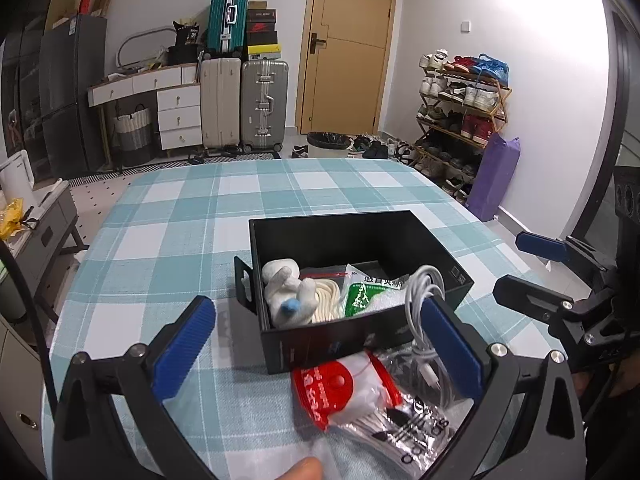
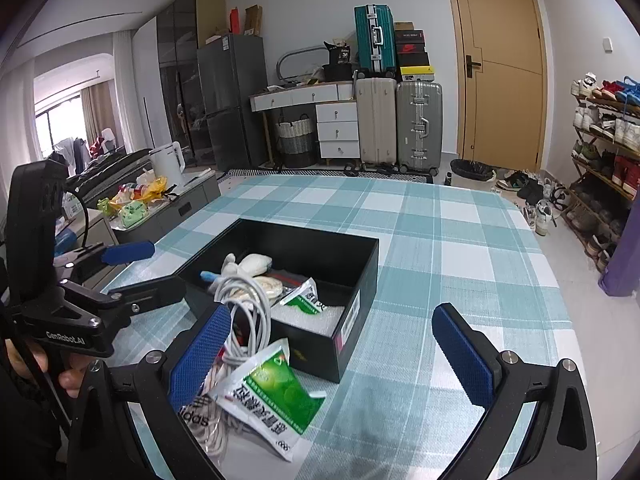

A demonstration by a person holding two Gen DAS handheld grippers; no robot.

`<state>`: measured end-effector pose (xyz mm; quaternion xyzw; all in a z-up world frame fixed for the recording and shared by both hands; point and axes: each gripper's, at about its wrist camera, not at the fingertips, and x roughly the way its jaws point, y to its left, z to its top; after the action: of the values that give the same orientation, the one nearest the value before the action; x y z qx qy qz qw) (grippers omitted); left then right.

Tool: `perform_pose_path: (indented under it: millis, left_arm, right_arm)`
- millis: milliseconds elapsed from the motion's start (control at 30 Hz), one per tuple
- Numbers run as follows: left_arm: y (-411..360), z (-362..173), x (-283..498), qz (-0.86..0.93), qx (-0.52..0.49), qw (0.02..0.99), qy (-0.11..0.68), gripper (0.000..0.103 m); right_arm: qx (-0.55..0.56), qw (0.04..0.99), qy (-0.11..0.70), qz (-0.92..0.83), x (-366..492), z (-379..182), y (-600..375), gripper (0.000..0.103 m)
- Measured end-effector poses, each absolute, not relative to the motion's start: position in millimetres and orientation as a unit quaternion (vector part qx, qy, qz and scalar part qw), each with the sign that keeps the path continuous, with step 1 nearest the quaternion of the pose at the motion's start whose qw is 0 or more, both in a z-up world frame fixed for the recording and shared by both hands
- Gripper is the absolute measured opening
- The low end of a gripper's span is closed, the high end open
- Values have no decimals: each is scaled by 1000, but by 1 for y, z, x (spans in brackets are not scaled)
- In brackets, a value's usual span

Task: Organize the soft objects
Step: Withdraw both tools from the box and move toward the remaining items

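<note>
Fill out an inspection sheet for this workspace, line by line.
Surface: checked tablecloth, teal and white.
Job's things: black box holds a white plush toy and a green sachet; another green sachet and a red-and-white packet lie outside.
Clutter: nothing seen.
Grippers: left gripper and right gripper open, holding nothing.
Cables: white cable draped over the box's near wall.
Surroundings: suitcases, shoe rack, door.

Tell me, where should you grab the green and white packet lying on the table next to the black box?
Grip the green and white packet by its free right-hand edge, coming from the open tablecloth side. It lies flat, and its left side rests against the white cable, so that side is crowded.
</note>
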<state>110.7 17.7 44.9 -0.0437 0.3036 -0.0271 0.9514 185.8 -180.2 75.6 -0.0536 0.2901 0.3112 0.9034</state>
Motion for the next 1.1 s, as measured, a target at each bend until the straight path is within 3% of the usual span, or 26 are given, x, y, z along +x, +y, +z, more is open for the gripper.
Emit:
perform_pose_path:
  millis: [1100]
  left_arm:
    - [7, 15, 69, -2, -35, 945, 325, 103]
  right_arm:
    - [-96, 868, 336, 353, 170, 56, -178, 102]
